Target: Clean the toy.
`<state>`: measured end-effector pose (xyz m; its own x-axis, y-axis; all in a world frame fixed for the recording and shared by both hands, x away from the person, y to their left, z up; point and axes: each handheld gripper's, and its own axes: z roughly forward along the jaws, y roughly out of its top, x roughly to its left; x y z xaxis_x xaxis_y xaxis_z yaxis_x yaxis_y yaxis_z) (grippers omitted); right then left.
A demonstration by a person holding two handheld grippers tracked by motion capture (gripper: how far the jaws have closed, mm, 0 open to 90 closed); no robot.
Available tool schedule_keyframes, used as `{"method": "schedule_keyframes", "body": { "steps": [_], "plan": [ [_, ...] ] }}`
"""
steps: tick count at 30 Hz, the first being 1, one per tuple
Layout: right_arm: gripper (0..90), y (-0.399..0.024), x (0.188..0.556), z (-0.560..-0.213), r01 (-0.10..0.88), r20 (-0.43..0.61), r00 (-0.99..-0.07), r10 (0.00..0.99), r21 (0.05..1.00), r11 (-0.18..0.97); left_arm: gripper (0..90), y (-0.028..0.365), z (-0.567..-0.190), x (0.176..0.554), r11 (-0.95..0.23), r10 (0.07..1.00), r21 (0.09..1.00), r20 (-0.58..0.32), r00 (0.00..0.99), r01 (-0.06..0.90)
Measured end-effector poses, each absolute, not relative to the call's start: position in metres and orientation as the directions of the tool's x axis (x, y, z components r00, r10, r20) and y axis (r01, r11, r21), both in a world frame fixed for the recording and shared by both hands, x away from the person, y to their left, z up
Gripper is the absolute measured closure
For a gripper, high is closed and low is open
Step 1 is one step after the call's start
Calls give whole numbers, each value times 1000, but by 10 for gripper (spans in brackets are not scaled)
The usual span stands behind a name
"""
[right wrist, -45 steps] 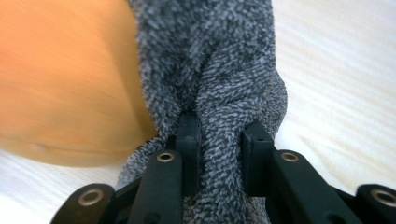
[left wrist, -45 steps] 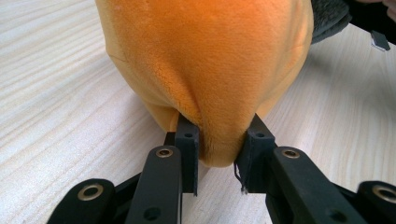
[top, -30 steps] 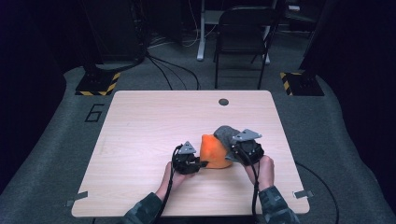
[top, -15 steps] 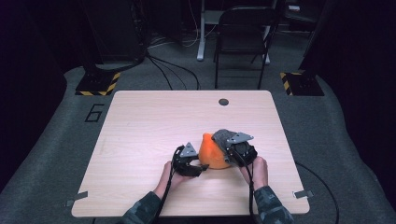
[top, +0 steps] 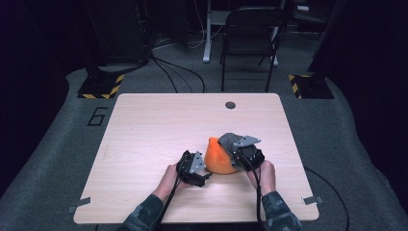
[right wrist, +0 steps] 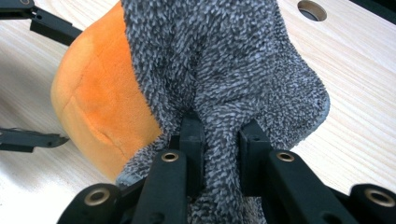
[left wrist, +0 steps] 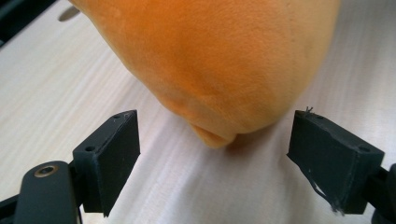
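Note:
An orange plush piece (top: 219,159) lies on the wooden table (top: 159,125), with a fuzzy grey fabric (top: 230,140) draped over its right side. My right gripper (right wrist: 220,154) is shut on a fold of the grey fabric (right wrist: 219,70), right beside the orange plush (right wrist: 98,107). My left gripper (left wrist: 217,154) stands at the plush's left edge; its jaws have just been opening and now stand apart, with the rounded end of the orange plush (left wrist: 219,65) just beyond them, untouched. In the high view the left gripper (top: 202,169) sits close against the plush.
A round cable hole (top: 230,105) lies near the table's far edge. A folding chair (top: 250,38) stands beyond the table. The table's left half is bare wood. Hazard-striped bases (top: 101,86) rest on the floor at the back left and right.
The left gripper's jaws have opened and let go of the orange plush. The right gripper has sunk a little with the grey fabric, towards the table.

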<state>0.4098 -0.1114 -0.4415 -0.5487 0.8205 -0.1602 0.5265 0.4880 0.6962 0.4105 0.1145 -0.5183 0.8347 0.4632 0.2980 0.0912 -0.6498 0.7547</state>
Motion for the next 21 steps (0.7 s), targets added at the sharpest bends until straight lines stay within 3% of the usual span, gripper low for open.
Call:
{"method": "schedule_keyframes", "body": {
  "steps": [7, 11, 16, 21],
  "plan": [
    [762, -112, 412, -442, 527, -155, -554, 818, 695, 489, 277, 106, -524, 408, -658, 426, 753, 373, 824, 0],
    [762, -112, 412, -443, 532, -145, -547, 824, 700, 477, 412, 102, -527, 405, -679, 420, 734, 423, 803, -32],
    [761, -113, 412, -442, 529, -144, -554, 820, 700, 480, 616, 102, -528, 406, -667, 428, 745, 408, 807, -23],
    [756, -126, 410, -433, 522, -88, -545, 834, 743, 419, 698, 102, -527, 406, -657, 428, 754, 392, 814, -17]
  ]
}}
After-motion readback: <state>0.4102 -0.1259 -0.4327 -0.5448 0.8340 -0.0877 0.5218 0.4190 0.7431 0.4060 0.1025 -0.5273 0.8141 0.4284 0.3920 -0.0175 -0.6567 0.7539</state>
